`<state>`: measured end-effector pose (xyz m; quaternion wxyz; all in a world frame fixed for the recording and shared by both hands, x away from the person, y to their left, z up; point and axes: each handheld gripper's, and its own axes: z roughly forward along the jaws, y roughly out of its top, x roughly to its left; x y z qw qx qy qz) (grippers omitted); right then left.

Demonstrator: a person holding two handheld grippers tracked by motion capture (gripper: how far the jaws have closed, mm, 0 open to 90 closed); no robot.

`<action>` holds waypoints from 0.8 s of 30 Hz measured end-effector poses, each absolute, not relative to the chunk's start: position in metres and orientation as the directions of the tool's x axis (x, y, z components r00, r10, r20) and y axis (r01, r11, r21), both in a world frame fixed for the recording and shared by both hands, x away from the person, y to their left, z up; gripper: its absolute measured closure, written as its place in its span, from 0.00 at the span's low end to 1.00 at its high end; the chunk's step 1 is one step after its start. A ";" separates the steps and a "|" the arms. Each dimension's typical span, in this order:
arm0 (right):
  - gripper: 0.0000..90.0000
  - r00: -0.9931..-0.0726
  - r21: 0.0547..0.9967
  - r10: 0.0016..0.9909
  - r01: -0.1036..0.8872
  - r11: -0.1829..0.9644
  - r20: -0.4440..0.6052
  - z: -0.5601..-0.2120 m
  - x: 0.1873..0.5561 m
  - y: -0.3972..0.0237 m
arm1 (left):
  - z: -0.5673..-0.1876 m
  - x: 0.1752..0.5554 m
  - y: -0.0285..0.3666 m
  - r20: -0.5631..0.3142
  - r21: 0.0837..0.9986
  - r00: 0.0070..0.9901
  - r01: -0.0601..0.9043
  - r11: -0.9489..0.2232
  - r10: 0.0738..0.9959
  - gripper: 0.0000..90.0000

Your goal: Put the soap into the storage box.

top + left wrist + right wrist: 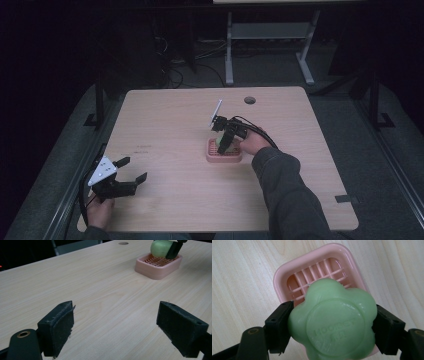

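The right gripper (pixel 332 322) has its two black jaws closed on a green flower-shaped soap (pixel 333 322), one jaw pressed into each side of its lobed edge. The soap hangs just above a pink soap dish (pixel 282 277) with a slatted grid floor; from the right gripper view it covers the near half of the dish, and in the left gripper view the soap (pixel 161 248) sits at or just over the dish (pixel 156 267) rim, so I cannot tell whether it touches the grid. In the high view the dish (pixel 224 156) stands near the middle of the worktop (pixel 165 125), with the right gripper (pixel 223 143) tilted down into it.

The left gripper (pixel 131 170) rests well apart, at the near left corner of the worktop, its jaws spread wide with nothing between them; the left gripper view shows bare wood between its pads (pixel 63 325).

The soap looks like a solid, fairly stiff bar with a raised round face bearing embossed lettering. It is probably light, but its waxy surface is likely slippery, and the rounded lobes give the jaws little flat area to bear on. The notches between the lobes seem the safest place to hold it, as the jaws sit now; a hard squeeze could dent the edge, while a weak one may let it rotate or slip out. The dish is light plastic and may slide if knocked
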<state>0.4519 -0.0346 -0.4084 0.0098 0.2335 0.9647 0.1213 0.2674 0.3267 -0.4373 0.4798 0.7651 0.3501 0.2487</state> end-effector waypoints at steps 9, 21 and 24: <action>0.29 -0.885 0.230 0.463 0.459 0.858 0.040 -0.411 0.452 -0.035 | -0.438 0.267 0.325 0.042 0.909 0.635 0.296 -0.293 0.771 0.16; 0.29 -0.880 0.254 0.473 0.468 0.847 0.044 -0.408 0.454 -0.034 | -0.438 0.267 0.325 0.042 0.907 0.638 0.298 -0.297 0.769 0.16; 0.32 -0.881 0.266 0.471 0.466 0.844 0.050 -0.403 0.454 -0.036 | -0.438 0.268 0.324 0.040 0.907 0.639 0.299 -0.296 0.768 0.16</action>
